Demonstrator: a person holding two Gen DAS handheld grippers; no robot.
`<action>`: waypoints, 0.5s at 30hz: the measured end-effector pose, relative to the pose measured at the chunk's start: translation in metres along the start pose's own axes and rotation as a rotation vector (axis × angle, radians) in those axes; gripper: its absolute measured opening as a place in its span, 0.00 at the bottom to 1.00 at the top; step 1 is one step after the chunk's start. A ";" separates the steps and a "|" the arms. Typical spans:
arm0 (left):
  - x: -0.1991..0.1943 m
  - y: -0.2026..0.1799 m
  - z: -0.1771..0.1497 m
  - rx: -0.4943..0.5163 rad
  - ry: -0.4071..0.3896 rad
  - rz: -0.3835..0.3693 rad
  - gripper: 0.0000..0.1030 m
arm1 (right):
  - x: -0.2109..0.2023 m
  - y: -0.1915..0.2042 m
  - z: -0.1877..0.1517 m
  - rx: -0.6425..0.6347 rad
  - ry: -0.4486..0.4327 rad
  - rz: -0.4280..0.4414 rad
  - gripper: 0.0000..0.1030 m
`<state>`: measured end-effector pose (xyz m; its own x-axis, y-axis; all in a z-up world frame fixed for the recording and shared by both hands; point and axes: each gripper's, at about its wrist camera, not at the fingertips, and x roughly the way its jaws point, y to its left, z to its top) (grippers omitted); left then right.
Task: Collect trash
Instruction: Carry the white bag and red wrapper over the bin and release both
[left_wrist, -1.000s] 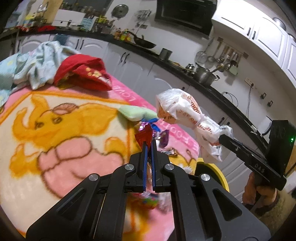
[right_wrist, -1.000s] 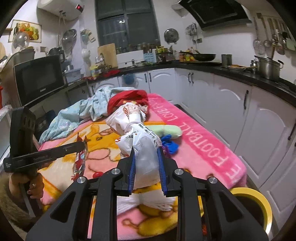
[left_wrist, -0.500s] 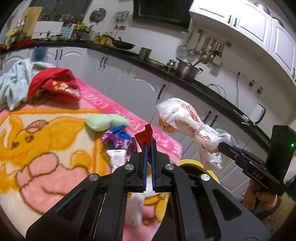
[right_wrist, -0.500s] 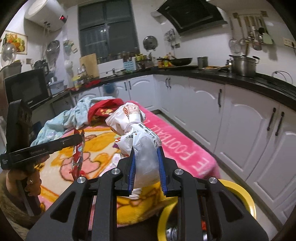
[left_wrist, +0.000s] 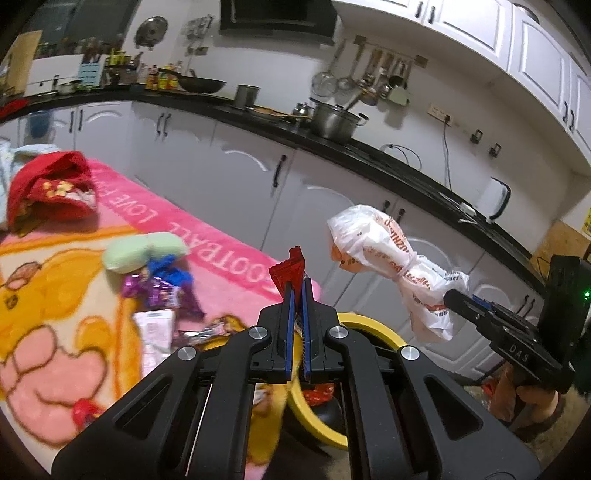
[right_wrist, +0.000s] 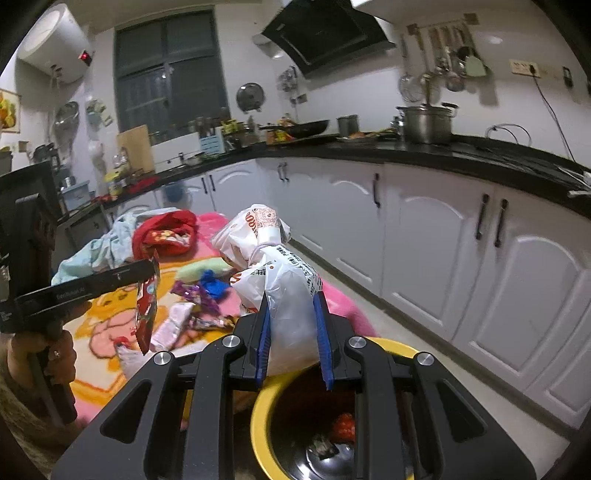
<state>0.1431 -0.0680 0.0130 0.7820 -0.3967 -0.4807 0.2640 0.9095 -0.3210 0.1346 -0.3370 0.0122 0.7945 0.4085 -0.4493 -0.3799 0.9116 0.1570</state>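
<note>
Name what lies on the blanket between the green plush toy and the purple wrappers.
A crumpled blue wrapper lies there, touching the green plush toy above and the purple wrappers below on the blanket; the left wrist view shows it best.

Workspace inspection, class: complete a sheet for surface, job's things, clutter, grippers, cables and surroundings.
Surface: pink cartoon blanket covers the table.
Job's things: red wrapper and tied white plastic bag, both held; yellow-rimmed bin beside the table, trash inside.
Clutter: purple wrappers, blue scrap, green sponge, red cloth.
Grippers: left hand-held gripper shut on wrapper; right hand-held gripper shut on bag.
Cables: wall cord over the counter.
Surroundings: white cabinets, steel pot.
</note>
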 end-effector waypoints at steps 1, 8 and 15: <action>0.004 -0.003 -0.001 0.003 0.005 -0.006 0.01 | -0.002 -0.004 -0.002 0.006 0.000 -0.008 0.20; 0.027 -0.025 -0.009 0.010 0.031 -0.049 0.01 | -0.013 -0.035 -0.020 0.059 0.025 -0.066 0.20; 0.049 -0.042 -0.024 0.034 0.071 -0.073 0.01 | -0.019 -0.057 -0.038 0.085 0.057 -0.124 0.20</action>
<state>0.1570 -0.1286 -0.0169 0.7186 -0.4684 -0.5141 0.3387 0.8813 -0.3295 0.1232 -0.3989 -0.0217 0.8038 0.2914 -0.5186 -0.2369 0.9565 0.1702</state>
